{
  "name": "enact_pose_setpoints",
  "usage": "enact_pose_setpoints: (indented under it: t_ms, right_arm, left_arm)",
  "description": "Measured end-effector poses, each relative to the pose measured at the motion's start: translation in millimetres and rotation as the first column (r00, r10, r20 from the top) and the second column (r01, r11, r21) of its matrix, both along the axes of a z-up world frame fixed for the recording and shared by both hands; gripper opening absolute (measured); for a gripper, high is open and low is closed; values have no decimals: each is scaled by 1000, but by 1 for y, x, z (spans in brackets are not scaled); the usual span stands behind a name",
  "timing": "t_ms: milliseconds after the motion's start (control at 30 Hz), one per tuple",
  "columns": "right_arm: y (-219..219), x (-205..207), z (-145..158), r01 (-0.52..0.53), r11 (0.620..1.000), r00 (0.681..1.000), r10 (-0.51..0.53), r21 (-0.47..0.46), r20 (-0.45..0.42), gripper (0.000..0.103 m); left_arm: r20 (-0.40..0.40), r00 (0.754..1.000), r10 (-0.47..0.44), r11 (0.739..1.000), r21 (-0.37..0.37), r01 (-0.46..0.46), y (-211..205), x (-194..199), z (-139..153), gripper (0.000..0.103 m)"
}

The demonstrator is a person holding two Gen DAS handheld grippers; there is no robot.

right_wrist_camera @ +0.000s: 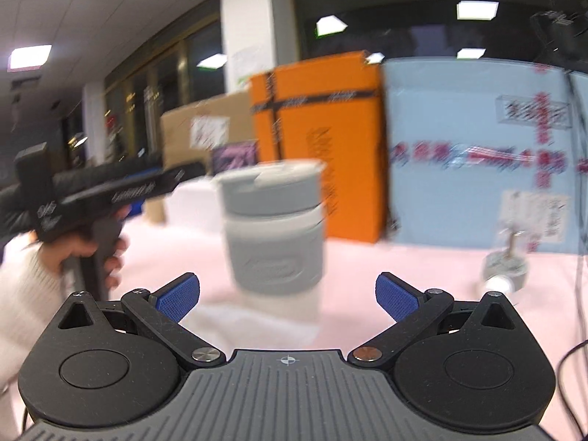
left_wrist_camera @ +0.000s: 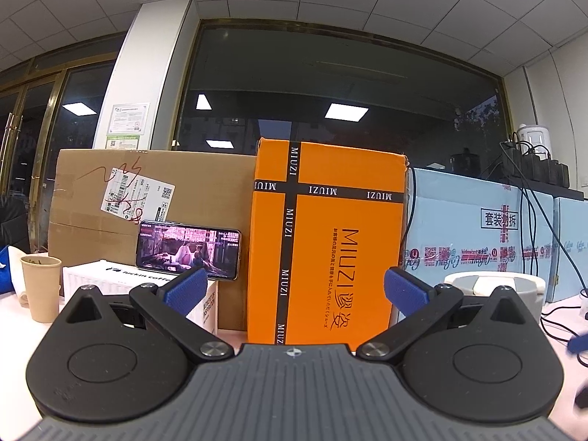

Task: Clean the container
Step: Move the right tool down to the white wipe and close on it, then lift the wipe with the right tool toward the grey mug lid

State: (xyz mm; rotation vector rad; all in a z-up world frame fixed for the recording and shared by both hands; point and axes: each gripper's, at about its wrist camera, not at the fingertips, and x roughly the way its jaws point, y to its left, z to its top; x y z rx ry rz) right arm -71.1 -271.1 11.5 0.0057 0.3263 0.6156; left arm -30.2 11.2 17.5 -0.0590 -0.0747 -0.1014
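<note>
1. A grey-lidded container [right_wrist_camera: 273, 228] stands upright on the pink desk [right_wrist_camera: 404, 275], long axis vertical, lid up; it sits toward the back edge, just in front of an orange box [right_wrist_camera: 330, 139], directly ahead of the right gripper [right_wrist_camera: 287, 296], whose blue fingers [right_wrist_camera: 180, 296] are spread wide, empty, apart from it.
2. Bare desk lies between gripper and container; boxes wall the back edge; a small metal object [right_wrist_camera: 505, 266], too blurred to name, sits toward the right edge.
3. The left gripper [left_wrist_camera: 294, 288] is spread wide, empty, facing the orange box [left_wrist_camera: 327, 242]; only its view shows a phone [left_wrist_camera: 188, 250] and paper cup [left_wrist_camera: 40, 288], and only the container's top [left_wrist_camera: 494, 288]; the right view alone shows a hand [right_wrist_camera: 95, 253] holding that gripper.
</note>
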Motion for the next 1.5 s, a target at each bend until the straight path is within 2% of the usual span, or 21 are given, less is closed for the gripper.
enact_pose_setpoints:
  t_ms: [133, 367, 533, 600, 700, 800, 900, 967, 1267, 1500]
  right_arm:
    - [18, 3, -5, -105, 994, 991, 103, -25, -84, 103]
    - [50, 3, -10, -150, 988, 976, 143, -30, -161, 99]
    - [65, 4, -16, -156, 986, 970, 140, -66, -198, 79]
    - [69, 5, -19, -156, 984, 968, 135, -85, -211, 61]
    - [75, 7, -24, -165, 979, 962, 133, -120, -238, 41]
    - [79, 7, -28, -180, 972, 956, 137, -150, -258, 32]
    - [76, 4, -23, -187, 970, 960, 148, -153, -236, 14]
    - [73, 0, -19, -183, 972, 968, 152, -145, -202, 11]
    - [25, -27, 37, -107, 992, 994, 107, 70, 16, 10]
    - [-15, -37, 75, 14, 968, 985, -57, 250, 166, 10]
  left_arm:
    - [4, 1000, -2, 1000, -6, 2, 0, -1, 1, 103]
    - [10, 1000, -8, 1000, -11, 8, 2, -3, 2, 103]
    - [8, 1000, -11, 1000, -18, 11, 2, -3, 2, 103]
    - [9, 1000, -10, 1000, -15, 11, 2, -3, 1, 103]
    - [12, 1000, -10, 1000, -13, 10, 2, -4, 1, 103]
    - [11, 1000, -9, 1000, -16, 10, 2, -3, 1, 103]
    - [14, 1000, -15, 1000, -25, 15, 3, -3, 1, 103]
    - [24, 999, -25, 999, -37, 26, 4, -5, 1, 103]
    - [95, 989, -118, 989, -83, 126, 6, -14, 2, 103]
    - [100, 970, -220, 971, -73, 227, -2, -17, 3, 103]
